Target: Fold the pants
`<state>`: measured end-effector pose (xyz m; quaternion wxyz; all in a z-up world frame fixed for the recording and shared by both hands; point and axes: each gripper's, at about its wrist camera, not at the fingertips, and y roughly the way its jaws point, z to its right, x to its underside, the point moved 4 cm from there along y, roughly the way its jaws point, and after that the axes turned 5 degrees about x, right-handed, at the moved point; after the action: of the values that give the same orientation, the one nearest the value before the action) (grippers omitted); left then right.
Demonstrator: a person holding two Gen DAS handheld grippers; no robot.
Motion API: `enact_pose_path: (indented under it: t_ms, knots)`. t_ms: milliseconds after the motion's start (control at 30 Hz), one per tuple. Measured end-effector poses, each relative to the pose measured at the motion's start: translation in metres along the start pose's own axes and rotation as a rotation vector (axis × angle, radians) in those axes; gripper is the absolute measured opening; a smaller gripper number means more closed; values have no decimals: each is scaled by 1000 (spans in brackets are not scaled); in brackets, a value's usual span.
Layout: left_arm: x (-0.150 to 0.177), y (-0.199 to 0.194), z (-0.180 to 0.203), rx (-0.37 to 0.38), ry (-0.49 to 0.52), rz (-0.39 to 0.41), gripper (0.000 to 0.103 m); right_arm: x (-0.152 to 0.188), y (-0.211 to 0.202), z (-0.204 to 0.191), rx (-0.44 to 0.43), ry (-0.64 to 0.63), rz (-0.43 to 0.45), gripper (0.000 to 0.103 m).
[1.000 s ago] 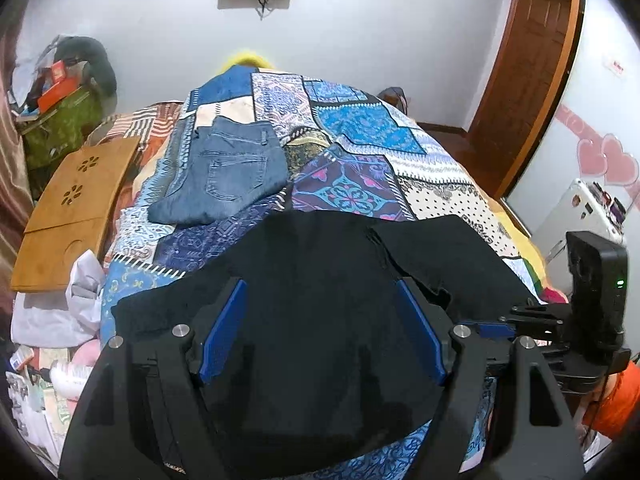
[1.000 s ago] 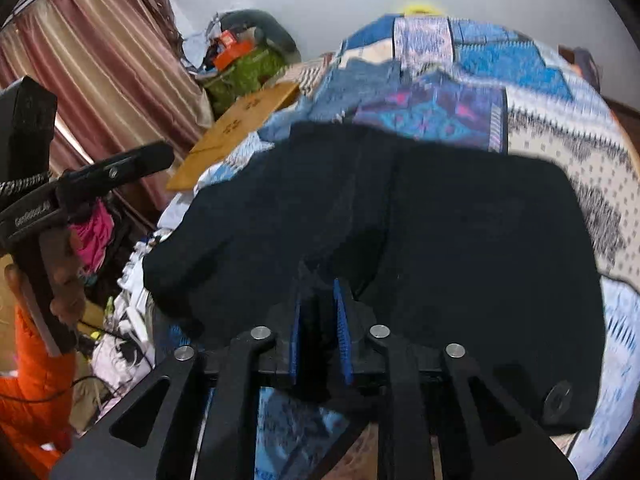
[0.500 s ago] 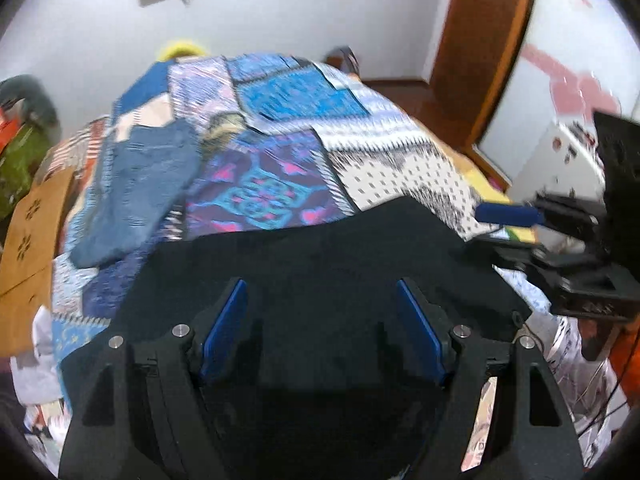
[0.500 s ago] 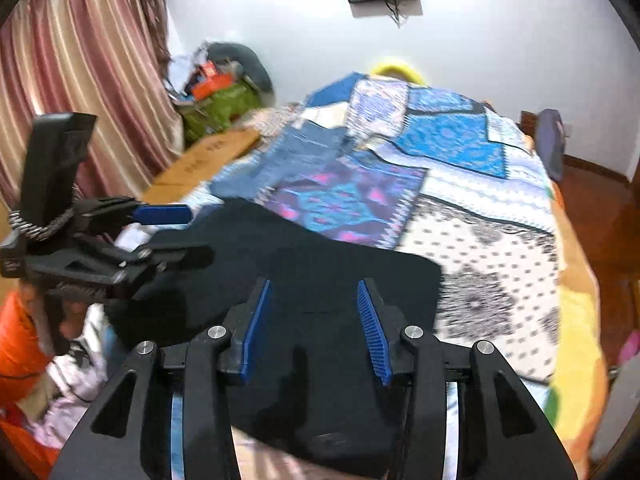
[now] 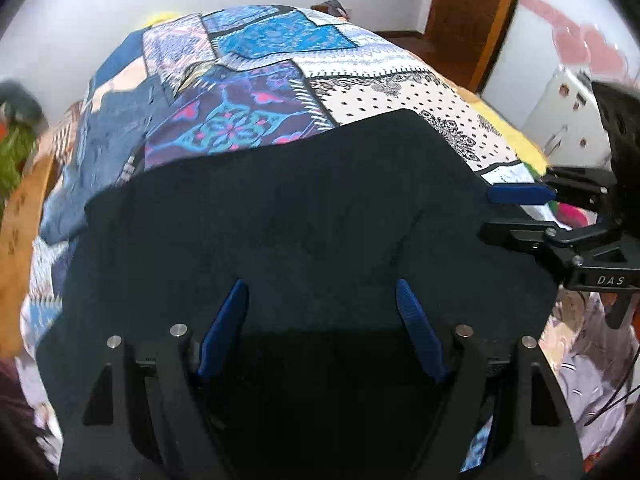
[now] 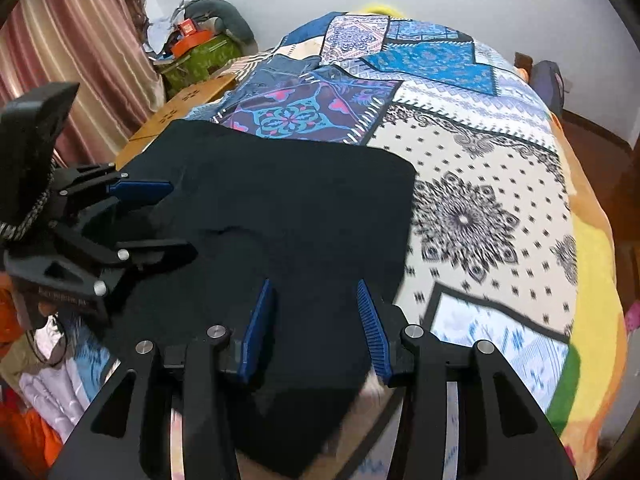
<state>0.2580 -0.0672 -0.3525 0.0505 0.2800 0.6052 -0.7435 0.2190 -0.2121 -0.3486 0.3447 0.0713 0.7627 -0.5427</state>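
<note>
Bedspread (image 6: 480, 184), patchwork in blue, purple and white, covers the whole bed and carries everything else. Black pants (image 6: 288, 216) lie folded flat on its near end, near edge hanging a little past the mattress, far corner rounded and tidy; a raised crease runs across the middle of the cloth. Blue jeans (image 5: 108, 148) sit further up the bed on the left, apart from the black pair. A wooden board (image 6: 180, 112) leans off the far left side by the striped curtain (image 6: 60, 48).

Left gripper (image 5: 320, 312): fingers spread wide over the near part of the pants, nothing between the pads, no cloth pinched. Right gripper (image 6: 316, 316): jaws have just been opening, now roughly half apart, hovering above the near right corner of the pants with cloth under the gap but not clamped.

Risks, as judged from here:
- Both grippers free, so the overhanging near edge may slide off and pull the fold loose.
- A low pass with a finger could snag the central crease and drag the top layer askew.
- Dark cloth hides layer edges; a pinch might catch one layer only.
</note>
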Motion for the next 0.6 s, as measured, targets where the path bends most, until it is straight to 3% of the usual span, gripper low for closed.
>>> enact_pose_path:
  t_ms: [233, 367, 467, 600]
  knots:
    - [19, -37, -5, -64, -34, 30, 77, 4, -16, 0, 44, 42, 4, 41]
    - [31, -73, -24, -113, -90, 88, 77, -9, -31, -12, 41, 44, 65, 41]
    - [43, -103, -49, -159, -155, 138, 77, -23, -43, -30, 26, 23, 122, 51]
    - [65, -137, -87, -218, -247, 184, 77, -41, -51, -61, 13, -35, 194, 53]
